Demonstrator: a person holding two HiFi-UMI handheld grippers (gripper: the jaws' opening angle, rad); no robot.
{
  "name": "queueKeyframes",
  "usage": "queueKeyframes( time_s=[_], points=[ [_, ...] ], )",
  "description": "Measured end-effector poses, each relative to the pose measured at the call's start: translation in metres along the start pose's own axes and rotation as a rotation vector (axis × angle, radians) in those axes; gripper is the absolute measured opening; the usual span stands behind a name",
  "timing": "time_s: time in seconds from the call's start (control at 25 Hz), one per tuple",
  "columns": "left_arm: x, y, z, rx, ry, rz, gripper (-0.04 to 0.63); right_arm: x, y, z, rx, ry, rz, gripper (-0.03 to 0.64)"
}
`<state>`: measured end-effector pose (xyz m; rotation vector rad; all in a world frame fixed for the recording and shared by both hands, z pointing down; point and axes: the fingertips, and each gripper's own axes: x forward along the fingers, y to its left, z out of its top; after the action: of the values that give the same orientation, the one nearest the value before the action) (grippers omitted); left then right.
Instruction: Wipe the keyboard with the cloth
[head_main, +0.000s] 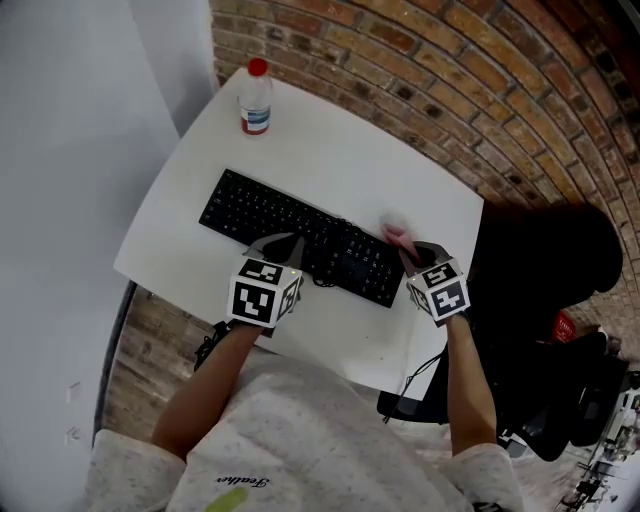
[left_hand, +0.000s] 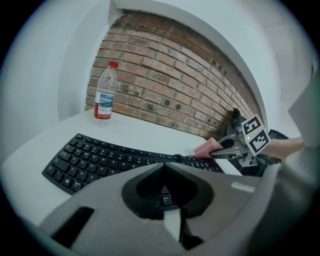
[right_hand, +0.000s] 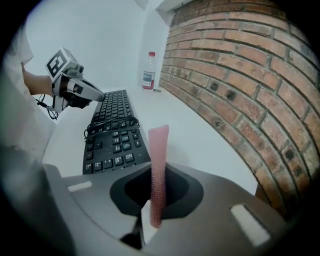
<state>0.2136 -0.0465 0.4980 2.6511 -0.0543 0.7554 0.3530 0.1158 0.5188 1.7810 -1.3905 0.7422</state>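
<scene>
The right gripper (head_main: 412, 258), its jaws pinching the pink cloth (head_main: 395, 236), sits at the right end of the black keyboard (head_main: 270, 222), whose long axis runs leftward past the left gripper (head_main: 283, 246), its jaws pressed together and empty.

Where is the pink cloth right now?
The pink cloth is pinched in the right gripper, at the head view's right, by the right end of the black keyboard on the white table.
</scene>
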Motion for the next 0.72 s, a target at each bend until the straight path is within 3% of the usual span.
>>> queueKeyframes(
  time_s=[0.32,0.56,0.72],
  points=[
    [-0.004,0.023,0.009,-0.013,-0.009,-0.007,-0.003,0.014,0.016,0.025,0.083,-0.010,0.049,0.024],
    [-0.010,0.038,0.011,-0.031,-0.017,-0.013,-0.003,0.023,0.023,0.041,0.272,-0.047,0.105,0.024],
    [-0.013,0.047,0.011,-0.036,-0.019,-0.019,-0.003,0.028,0.027,0.050,0.344,-0.049,0.125,0.024]
  ],
)
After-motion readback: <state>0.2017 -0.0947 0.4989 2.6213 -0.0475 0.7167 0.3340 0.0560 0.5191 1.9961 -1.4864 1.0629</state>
